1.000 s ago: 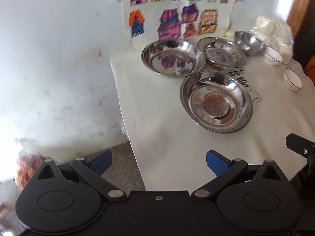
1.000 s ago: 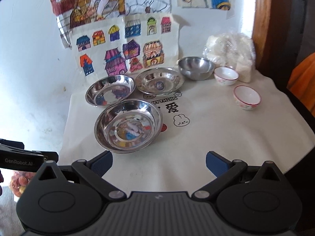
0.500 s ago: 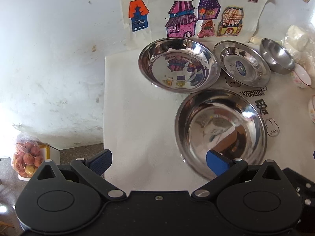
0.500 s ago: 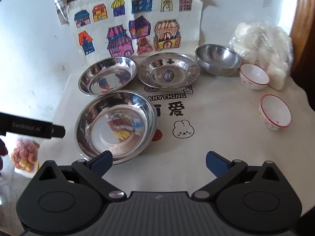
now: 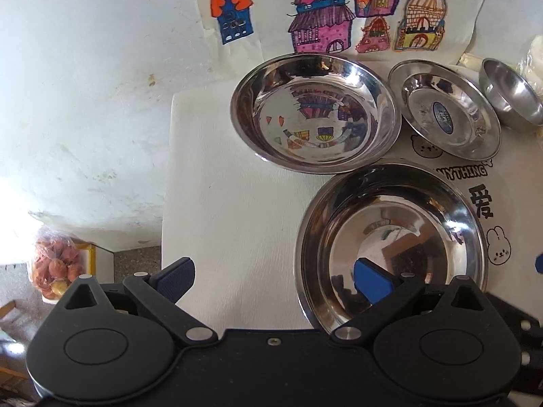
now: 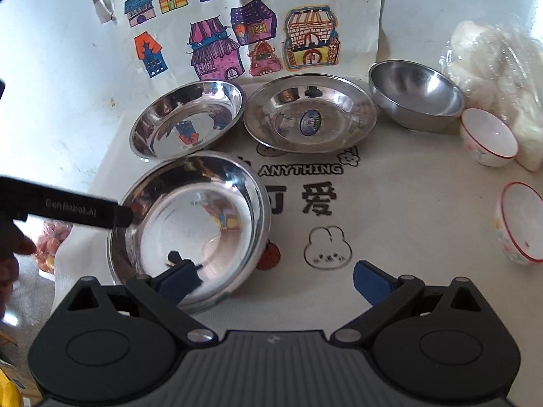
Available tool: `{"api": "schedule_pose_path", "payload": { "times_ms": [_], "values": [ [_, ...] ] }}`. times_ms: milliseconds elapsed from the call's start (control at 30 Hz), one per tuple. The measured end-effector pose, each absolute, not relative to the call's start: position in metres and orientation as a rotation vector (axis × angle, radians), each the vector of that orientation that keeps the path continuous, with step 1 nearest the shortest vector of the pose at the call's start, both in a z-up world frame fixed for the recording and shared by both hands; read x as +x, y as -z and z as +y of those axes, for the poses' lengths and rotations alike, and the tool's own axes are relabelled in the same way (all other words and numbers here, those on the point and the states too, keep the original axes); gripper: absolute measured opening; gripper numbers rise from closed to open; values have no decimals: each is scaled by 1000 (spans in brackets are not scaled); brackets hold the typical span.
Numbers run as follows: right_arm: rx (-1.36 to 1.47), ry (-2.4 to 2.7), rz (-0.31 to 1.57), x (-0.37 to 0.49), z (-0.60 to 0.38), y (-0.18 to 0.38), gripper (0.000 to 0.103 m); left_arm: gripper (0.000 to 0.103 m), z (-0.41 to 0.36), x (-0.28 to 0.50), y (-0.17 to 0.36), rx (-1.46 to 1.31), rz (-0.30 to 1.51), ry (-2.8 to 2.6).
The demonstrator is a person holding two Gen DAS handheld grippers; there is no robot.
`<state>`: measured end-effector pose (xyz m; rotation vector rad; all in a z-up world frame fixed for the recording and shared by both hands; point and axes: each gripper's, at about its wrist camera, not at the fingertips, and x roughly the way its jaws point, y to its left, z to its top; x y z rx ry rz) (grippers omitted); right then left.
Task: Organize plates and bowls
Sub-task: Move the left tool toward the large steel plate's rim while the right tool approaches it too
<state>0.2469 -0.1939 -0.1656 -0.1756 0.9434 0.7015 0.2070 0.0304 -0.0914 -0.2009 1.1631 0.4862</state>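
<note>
The near steel plate (image 5: 390,240), just in front of the back plate (image 5: 314,112) on the tabletop (image 5: 230,224), looks light, stiff, slippery: pinch its thin rim; left tongs (image 5: 273,273) and right tongs (image 6: 275,276) gape wide, empty.

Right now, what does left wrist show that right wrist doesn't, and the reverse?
Left wrist only: the bag of reddish produce seen clearly on the floor by the wall.

Right wrist only: two white red-rimmed bowls, the full plastic bag, and the left hand-held gripper reaching over the near plate.

Both: three steel plates, the steel bowl, the house drawings, and the printed cloth. Both hand-held grippers are open.
</note>
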Motion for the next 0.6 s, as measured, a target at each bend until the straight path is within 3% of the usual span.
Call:
{"api": "schedule_pose_path", "payload": {
  "times_ms": [100,233,367,600],
  "values": [
    [-189,-682,942,254,-188,168,88,100,30,211,93,-178,1167,-476],
    [-181,-659,962,264,-182,174,85,100,33,216,97,-176,1171,-469],
    [-166,-641,993,269,-176,180,77,91,37,219,101,-186,1176,-454],
    [-134,-620,1025,271,-166,186,62,87,41,222,107,-201,1180,-419]
  ]
}}
